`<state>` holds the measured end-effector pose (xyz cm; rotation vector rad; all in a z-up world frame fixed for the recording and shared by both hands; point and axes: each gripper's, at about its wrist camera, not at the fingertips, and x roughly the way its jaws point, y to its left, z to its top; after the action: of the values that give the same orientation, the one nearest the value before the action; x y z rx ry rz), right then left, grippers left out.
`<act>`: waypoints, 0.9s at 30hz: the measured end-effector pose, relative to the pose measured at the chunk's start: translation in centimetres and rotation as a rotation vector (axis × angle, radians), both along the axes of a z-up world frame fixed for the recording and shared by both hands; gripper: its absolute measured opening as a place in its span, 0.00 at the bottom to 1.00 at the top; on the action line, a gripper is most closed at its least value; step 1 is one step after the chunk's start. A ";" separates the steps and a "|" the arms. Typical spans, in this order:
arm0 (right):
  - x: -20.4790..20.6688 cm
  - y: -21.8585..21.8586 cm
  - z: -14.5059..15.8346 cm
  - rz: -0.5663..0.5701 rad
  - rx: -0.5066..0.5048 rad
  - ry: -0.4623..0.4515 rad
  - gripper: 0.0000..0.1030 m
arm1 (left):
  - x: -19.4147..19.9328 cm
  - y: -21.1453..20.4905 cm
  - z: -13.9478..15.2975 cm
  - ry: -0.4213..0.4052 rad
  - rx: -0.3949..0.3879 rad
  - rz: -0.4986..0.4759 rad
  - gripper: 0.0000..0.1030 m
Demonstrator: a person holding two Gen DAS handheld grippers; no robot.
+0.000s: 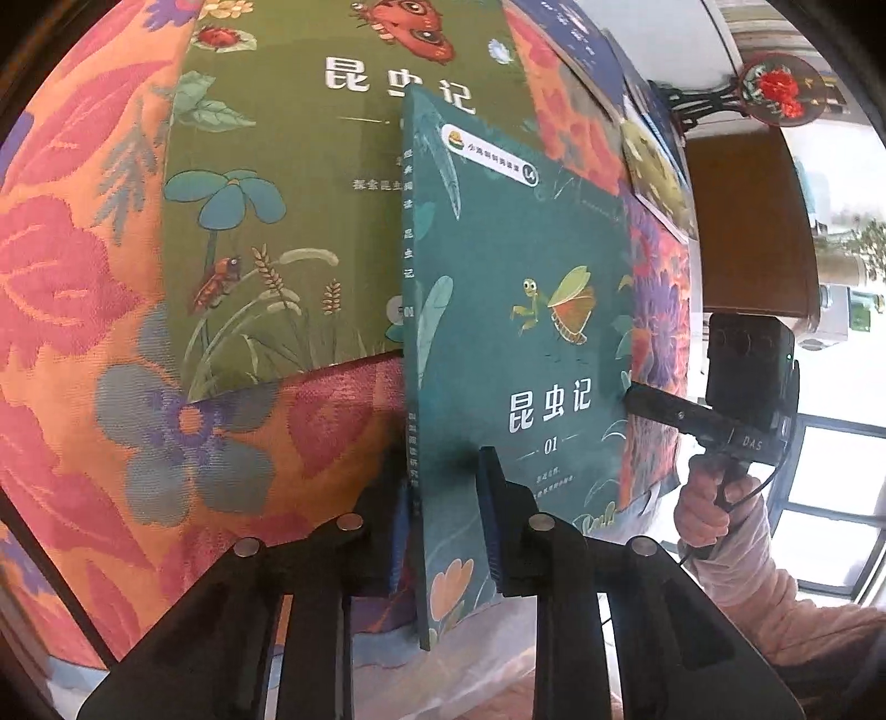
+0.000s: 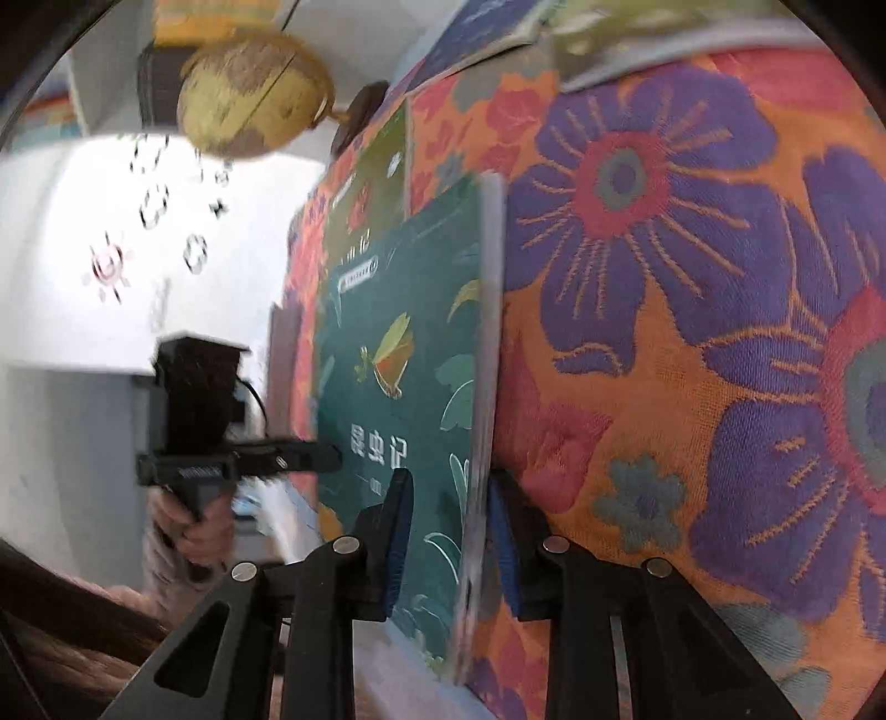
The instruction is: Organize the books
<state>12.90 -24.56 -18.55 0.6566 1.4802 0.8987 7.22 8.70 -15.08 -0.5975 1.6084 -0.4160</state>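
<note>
Flowered orange cloth [image 1: 83, 310] under a flat green book [image 1: 266, 221] and blue books [image 1: 581, 39].

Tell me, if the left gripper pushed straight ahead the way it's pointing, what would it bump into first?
The left gripper already straddles the teal book, so it would only slide further along that. Beyond it, most likely the flowered cloth or the olive-green book lying on it, though depth is hard to judge.

A floral orange cloth [image 1: 83, 310] covered the tabletop. Daylight came through a window [image 1: 830, 482] beside a brown cabinet [image 1: 747, 221]. A yellowed globe [image 2: 255, 94] stood before a white wall [image 2: 72, 266].
</note>
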 end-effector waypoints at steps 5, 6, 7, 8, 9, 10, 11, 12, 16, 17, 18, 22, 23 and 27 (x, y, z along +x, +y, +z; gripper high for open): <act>-0.3 1.3 1.2 0.030 -0.079 -0.079 0.16 | 0.1 -0.8 0.4 -0.013 0.059 -0.016 0.22; -0.3 1.6 1.3 0.023 -0.094 -0.086 0.14 | 0.0 -1.0 0.6 -0.021 0.079 -0.018 0.22; -0.2 1.8 1.5 0.012 -0.108 -0.099 0.14 | 0.0 -1.1 0.7 -0.026 0.090 -0.015 0.22; -0.4 2.0 1.9 0.013 -0.129 -0.121 0.14 | -0.1 -1.3 0.8 -0.035 0.103 -0.009 0.22; -0.5 2.3 2.2 0.021 -0.148 -0.141 0.14 | -0.1 -1.6 0.8 -0.041 0.112 -0.003 0.22; -0.7 2.6 2.6 0.030 -0.170 -0.167 0.14 | -0.3 -1.7 1.0 -0.054 0.127 0.005 0.22; -0.9 2.9 3.2 0.038 -0.197 -0.194 0.14 | -0.4 -1.9 1.2 -0.073 0.144 0.003 0.22; -0.9 3.2 3.5 0.041 -0.209 -0.209 0.14 | -0.6 -2.2 1.5 -0.096 0.163 -0.003 0.22; -1.5 3.9 5.4 0.072 -0.231 -0.272 0.11 | -1.0 -3.4 2.7 -0.173 0.252 -0.052 0.21; -1.8 4.4 5.9 0.099 -0.256 -0.304 0.11 | -0.9 -3.5 2.9 -0.179 0.261 -0.058 0.21; -2.2 5.0 6.5 0.127 -0.283 -0.340 0.11 | -0.9 -3.5 3.0 -0.184 0.271 -0.065 0.21; -3.1 6.3 8.1 0.167 -0.292 -0.390 0.11 | -1.1 -3.8 3.9 -0.215 0.316 -0.093 0.21; -3.1 6.3 8.2 0.166 -0.293 -0.393 0.11 | -1.1 -3.6 4.1 -0.214 0.311 -0.093 0.21; -3.4 6.0 8.6 0.153 -0.293 -0.395 0.11 | -1.4 -2.9 4.5 -0.206 0.282 -0.078 0.21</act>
<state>9.51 -18.59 -9.98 0.1389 1.2788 0.8475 5.82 5.75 -10.61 -0.2694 1.4620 -0.2903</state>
